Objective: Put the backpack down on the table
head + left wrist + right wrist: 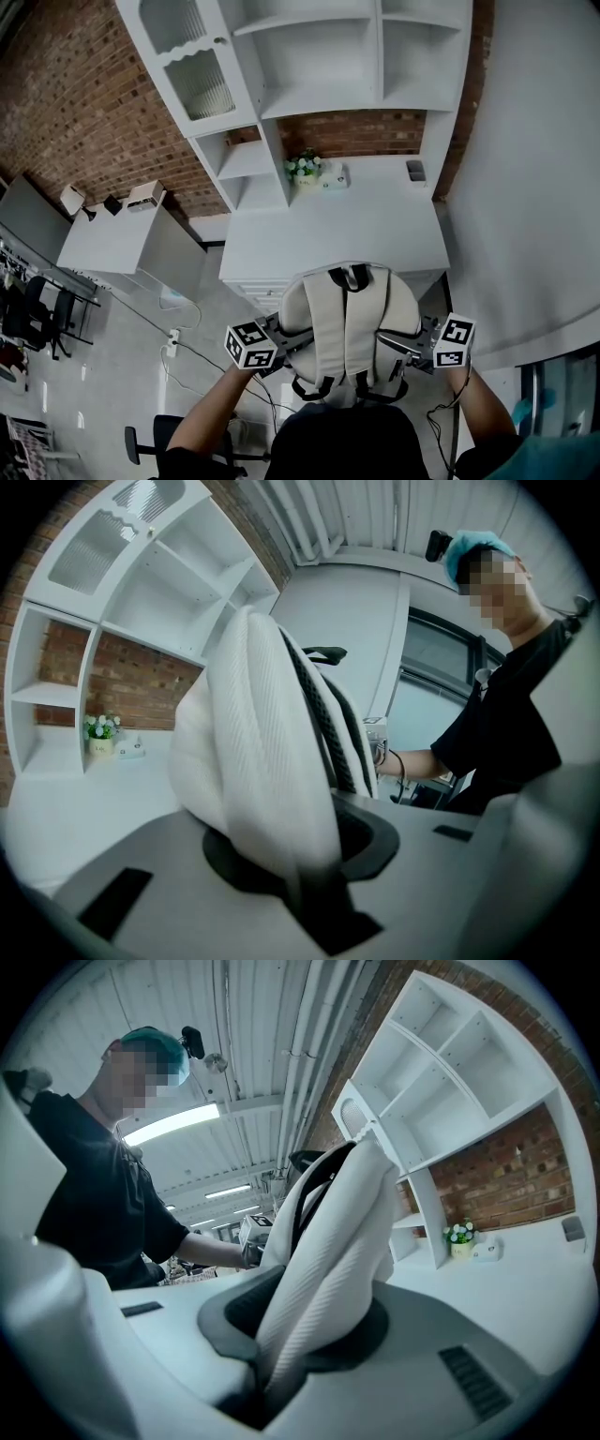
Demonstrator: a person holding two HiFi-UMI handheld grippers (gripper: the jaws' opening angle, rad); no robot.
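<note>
A cream-white backpack (349,317) with black-trimmed straps hangs in the air between my two grippers, just over the near edge of the white table (375,234). My left gripper (289,341) is shut on the bag's left side. In the left gripper view the ribbed white fabric (267,761) is pinched between the jaws of the left gripper (309,878). My right gripper (399,343) is shut on the right side. In the right gripper view a fold of the backpack (328,1241) runs into the closed jaws of the right gripper (281,1358). The bag's underside is hidden.
At the table's back stand a small flower pot (305,169), a white box beside it and a grey holder (415,170), under a white shelf unit (319,66). A lower white desk (112,246) is at the left. A black office chair (150,441) and cables lie on the floor.
</note>
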